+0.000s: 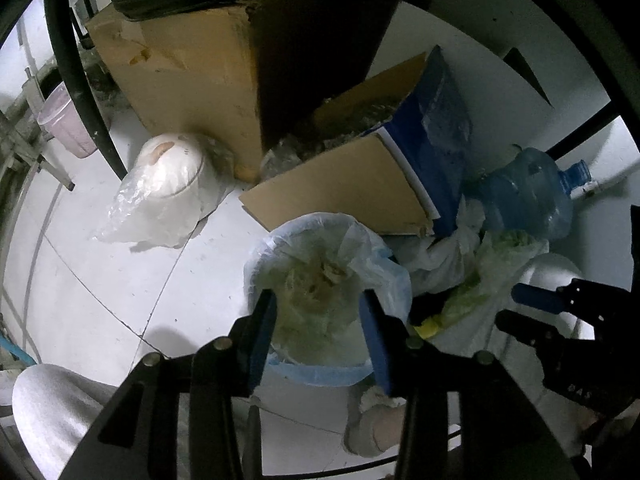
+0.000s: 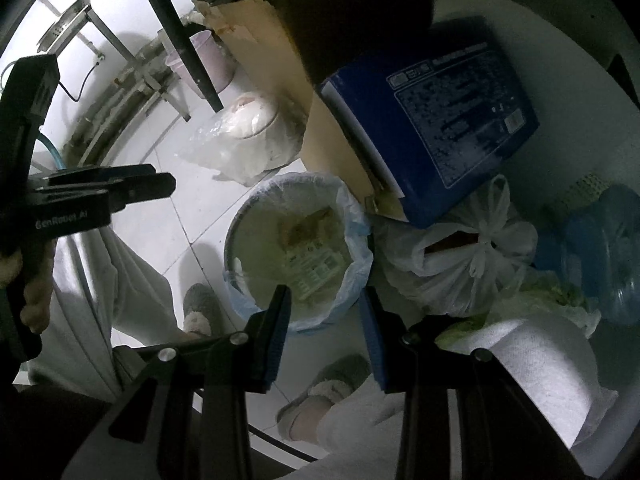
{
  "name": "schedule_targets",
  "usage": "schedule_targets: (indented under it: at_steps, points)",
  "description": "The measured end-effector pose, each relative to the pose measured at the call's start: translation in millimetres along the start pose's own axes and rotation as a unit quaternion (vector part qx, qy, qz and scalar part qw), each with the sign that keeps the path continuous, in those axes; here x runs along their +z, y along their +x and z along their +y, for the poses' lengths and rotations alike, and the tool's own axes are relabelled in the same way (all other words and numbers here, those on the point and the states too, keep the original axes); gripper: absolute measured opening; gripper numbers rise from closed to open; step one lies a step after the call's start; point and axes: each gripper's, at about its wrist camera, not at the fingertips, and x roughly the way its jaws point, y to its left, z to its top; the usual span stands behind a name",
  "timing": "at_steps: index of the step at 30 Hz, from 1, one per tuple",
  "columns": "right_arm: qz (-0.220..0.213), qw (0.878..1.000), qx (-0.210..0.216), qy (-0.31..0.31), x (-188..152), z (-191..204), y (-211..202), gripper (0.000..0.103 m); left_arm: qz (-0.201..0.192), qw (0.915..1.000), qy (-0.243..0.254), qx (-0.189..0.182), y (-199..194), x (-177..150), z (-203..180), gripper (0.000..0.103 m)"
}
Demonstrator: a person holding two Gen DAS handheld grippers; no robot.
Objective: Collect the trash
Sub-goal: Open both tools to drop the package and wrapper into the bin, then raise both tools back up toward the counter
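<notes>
Rubbish sits in the lined bin (image 1: 320, 296) on the floor by the cardboard's corner, both the left gripper (image 1: 318, 336) and right gripper (image 2: 326, 334) hovering above with jaws parted and empty, so each should pinch the liner's rim (image 2: 352, 216) cleanly.

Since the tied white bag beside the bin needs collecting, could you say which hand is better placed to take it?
Probably right: the right gripper hangs open nearer the tied white bag, while the left gripper is centred over the bin.
</notes>
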Motion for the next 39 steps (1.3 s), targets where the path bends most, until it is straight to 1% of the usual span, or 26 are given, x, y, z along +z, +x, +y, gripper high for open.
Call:
schedule_targets:
  at_steps: [7,16,32,39]
  points:
    - [-0.012,1.000,-0.002,-0.011,1,11,-9,0.033,-0.019,0.9998,-0.002,-0.001,-19,-2,3,0.042]
    - [-0.036,0.999,-0.011,-0.030,0,31,-31,0.033,-0.043,0.9991,0.001,-0.008,-46,-17,4,0.042]
    - [-0.091,0.994,-0.018,-0.062,-6,67,-86,0.033,-0.094,0.9953,0.014,-0.018,-99,-36,-7,0.042]
    - [-0.110,0.991,-0.019,-0.071,-9,74,-108,0.033,-0.112,0.9933,0.020,-0.021,-121,-42,-12,0.042]
